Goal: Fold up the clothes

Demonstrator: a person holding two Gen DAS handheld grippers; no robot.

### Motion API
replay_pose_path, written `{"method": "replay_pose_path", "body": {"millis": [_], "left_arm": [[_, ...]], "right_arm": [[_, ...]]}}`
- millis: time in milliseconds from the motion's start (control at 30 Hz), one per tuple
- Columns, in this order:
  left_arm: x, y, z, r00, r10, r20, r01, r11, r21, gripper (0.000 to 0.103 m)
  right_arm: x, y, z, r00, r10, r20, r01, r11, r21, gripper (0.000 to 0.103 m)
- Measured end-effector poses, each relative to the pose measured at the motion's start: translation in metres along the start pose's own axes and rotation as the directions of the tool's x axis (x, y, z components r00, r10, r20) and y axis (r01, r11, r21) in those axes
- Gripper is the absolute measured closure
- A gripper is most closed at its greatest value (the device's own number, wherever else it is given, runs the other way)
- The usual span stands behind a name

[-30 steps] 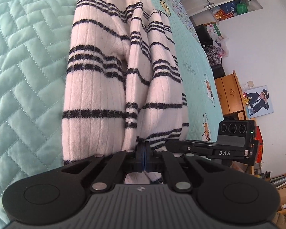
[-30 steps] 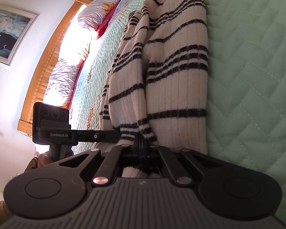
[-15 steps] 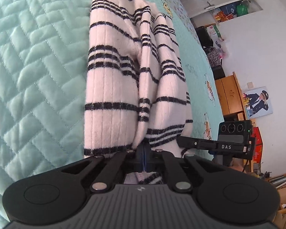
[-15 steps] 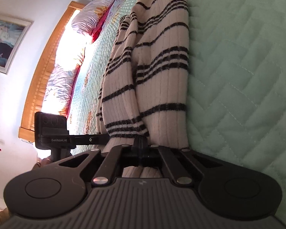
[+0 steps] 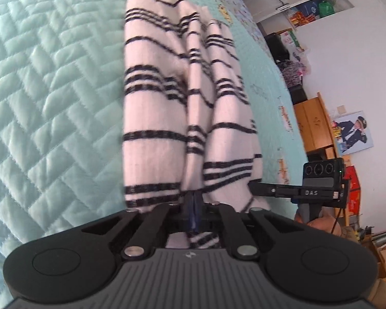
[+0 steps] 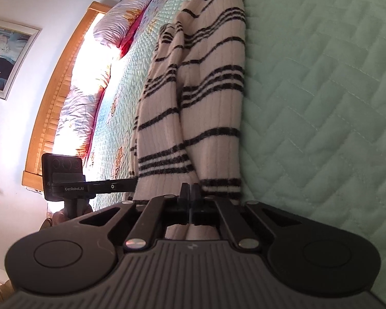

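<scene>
The striped sweater (image 5: 182, 108) lies stretched along the quilted bed (image 5: 51, 97), its near end raised off the cover and pinched at 2 places. It already looks gathered lengthwise: in both wrist views it runs as a long narrow band with 2 or 3 soft ridges side by side, which suggests the sides or sleeves have been brought inward. What seems left is the crosswise fold, carrying the held end over toward the far end, then smoothing and squaring the stack. How the far end lies cannot be told, since it runs out of the top of each view.

The garment is a thick, ribbed, cream knit with black stripes, some single and some in groups of 3. It sags between the ridges and looks slack and heavy enough to slump if released unevenly.

The left tongs (image 5: 193, 206) are closed tight on a pleat of the hem. The right tongs (image 6: 190, 193) are likewise closed on the knit, with fabric bunched under them. Each pair shows at the edge of the other's view, so they sit close together.

Around the sweater the mint quilt is bare; pillows (image 6: 115, 23) and a wooden headboard (image 6: 61, 77) sit at one end, and a wooden cabinet (image 5: 314, 121) by the wall at the other.
</scene>
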State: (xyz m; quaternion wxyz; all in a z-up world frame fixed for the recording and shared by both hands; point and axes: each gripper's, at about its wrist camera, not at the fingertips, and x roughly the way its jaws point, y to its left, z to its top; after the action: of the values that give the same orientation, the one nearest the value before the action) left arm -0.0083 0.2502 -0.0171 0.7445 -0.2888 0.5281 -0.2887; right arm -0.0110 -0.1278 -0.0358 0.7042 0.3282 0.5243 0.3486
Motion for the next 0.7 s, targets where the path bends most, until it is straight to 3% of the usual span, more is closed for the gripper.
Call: {"method": "replay_pose_path", "body": {"millis": [267,333,367,433,467,567,600,633,700], "left_arm": [[-0.005,-0.007,0.002,1.0,0.011,0.02,-0.011,1.0,-0.002,0.1],[-0.011,-0.014,-0.001,0.999,0.018,0.041,-0.018,1.0,0.001,0.098],[-0.016,-0.017,-0.003,0.999,0.015,0.052,-0.015,1.0,0.004,0.094],[-0.025,-0.022,-0.009,0.998,-0.003,0.068,0.002,1.0,0.02,0.079],[-0.027,-0.022,-0.012,0.997,-0.006,0.073,0.005,1.0,0.024,0.074],[-0.023,-0.011,-0.017,0.997,0.026,0.074,-0.025,1.0,-0.016,0.074],[-0.02,-0.006,-0.017,0.996,0.047,0.071,-0.045,0.998,-0.035,0.084],[-0.017,-0.002,-0.017,0.996,0.058,0.07,-0.055,0.997,-0.047,0.089],[-0.017,0.002,-0.017,0.996,0.043,0.075,-0.037,0.997,-0.071,0.089]], "right_arm": [[-0.005,0.002,-0.003,1.0,0.014,0.017,-0.014,1.0,0.01,0.103],[-0.013,0.008,-0.005,0.999,0.015,0.037,-0.015,1.0,0.011,0.097],[-0.018,0.012,-0.006,0.999,0.017,0.052,-0.017,1.0,0.014,0.094],[-0.031,0.014,-0.011,0.997,0.037,0.074,-0.038,0.999,0.014,0.076],[-0.035,0.014,-0.013,0.996,0.039,0.079,-0.04,0.999,0.014,0.075],[-0.036,0.002,-0.019,0.996,0.019,0.083,-0.023,0.999,0.047,0.076],[-0.034,-0.004,-0.02,0.997,0.01,0.083,-0.015,0.998,0.061,0.082],[-0.03,-0.009,-0.022,0.997,-0.018,0.08,0.013,0.998,0.065,0.103],[-0.027,-0.018,-0.023,0.996,-0.007,0.087,-0.001,0.996,0.089,0.103]]}}
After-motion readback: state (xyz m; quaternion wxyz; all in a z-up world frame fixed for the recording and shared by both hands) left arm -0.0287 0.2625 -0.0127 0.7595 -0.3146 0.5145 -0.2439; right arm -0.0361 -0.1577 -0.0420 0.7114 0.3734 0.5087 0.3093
